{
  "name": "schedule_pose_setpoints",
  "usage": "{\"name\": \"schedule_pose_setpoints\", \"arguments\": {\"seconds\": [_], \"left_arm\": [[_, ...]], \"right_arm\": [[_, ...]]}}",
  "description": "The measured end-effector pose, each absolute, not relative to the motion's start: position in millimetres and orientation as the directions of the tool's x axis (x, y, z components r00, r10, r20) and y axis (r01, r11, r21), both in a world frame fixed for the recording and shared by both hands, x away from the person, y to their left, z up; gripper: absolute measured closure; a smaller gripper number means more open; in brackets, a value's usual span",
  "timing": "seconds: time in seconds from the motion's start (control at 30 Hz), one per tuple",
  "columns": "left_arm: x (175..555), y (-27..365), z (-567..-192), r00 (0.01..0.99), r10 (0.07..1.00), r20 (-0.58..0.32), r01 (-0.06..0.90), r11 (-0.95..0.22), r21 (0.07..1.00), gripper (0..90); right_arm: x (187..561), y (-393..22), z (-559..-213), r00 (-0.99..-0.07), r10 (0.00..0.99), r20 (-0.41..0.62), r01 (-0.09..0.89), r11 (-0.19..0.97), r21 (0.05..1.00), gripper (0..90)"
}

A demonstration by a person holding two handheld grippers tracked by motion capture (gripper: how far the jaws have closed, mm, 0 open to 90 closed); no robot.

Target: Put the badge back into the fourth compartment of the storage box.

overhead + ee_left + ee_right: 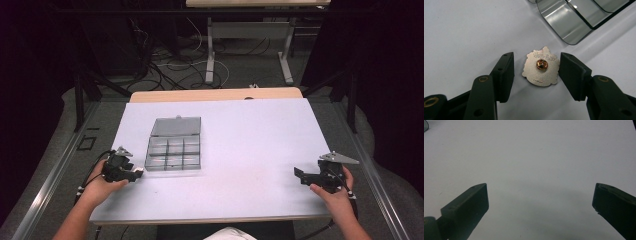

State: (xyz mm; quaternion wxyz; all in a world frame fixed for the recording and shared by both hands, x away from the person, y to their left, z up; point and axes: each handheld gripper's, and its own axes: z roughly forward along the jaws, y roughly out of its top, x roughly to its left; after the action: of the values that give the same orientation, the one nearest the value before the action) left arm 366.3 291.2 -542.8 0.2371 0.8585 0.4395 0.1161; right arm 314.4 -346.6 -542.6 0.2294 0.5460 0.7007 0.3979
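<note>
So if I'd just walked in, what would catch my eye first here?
Probably the small metal pin badge, lying back-up on the white table between the open jaws of the left hand-held gripper. Next, the clear compartment box with its lid open, just beyond it. The right hand-held gripper hangs open over bare table at the right edge.

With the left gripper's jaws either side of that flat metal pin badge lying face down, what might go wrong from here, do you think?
1. The flat silver-coloured metal pin badge lies flush on the white table sheet, so the open left gripper may slide it along or skim over its thin edge.
2. The clear grey plastic compartment box sits close ahead, so a pushed badge could hit its wall.
3. The open right gripper rests far off, probably too far to steady the box.
</note>
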Motion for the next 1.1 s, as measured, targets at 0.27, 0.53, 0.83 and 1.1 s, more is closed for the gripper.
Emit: {"name": "schedule_pose_setpoints", "arguments": {"seconds": [0.27, 0.53, 0.83, 1.1], "left_arm": [[368.0, 290.4, -542.7, 0.575, 0.818, -0.021, 0.713, -0.489, 0.503, 50.7], [369.6, 290.6, -541.9, 0.576, 0.817, -0.036, 0.722, -0.487, 0.492, 53.0], [371.0, 292.2, -542.4, 0.577, 0.816, -0.044, 0.72, -0.482, 0.499, 54.6], [370.1, 293.3, -542.5, 0.572, 0.819, -0.051, 0.722, -0.473, 0.504, 57.5]], "right_arm": [[314.4, -346.6, -542.8, -0.301, 0.947, 0.111, 0.583, 0.091, 0.807, 0.5], [314.3, -346.2, -543.0, -0.31, 0.943, 0.121, 0.591, 0.091, 0.801, 1.6], [314.5, -345.9, -543.4, -0.313, 0.942, 0.122, 0.592, 0.093, 0.801, 2.4], [315.0, -346.5, -544.1, -0.328, 0.937, 0.117, 0.591, 0.107, 0.8, 5.6]]}}
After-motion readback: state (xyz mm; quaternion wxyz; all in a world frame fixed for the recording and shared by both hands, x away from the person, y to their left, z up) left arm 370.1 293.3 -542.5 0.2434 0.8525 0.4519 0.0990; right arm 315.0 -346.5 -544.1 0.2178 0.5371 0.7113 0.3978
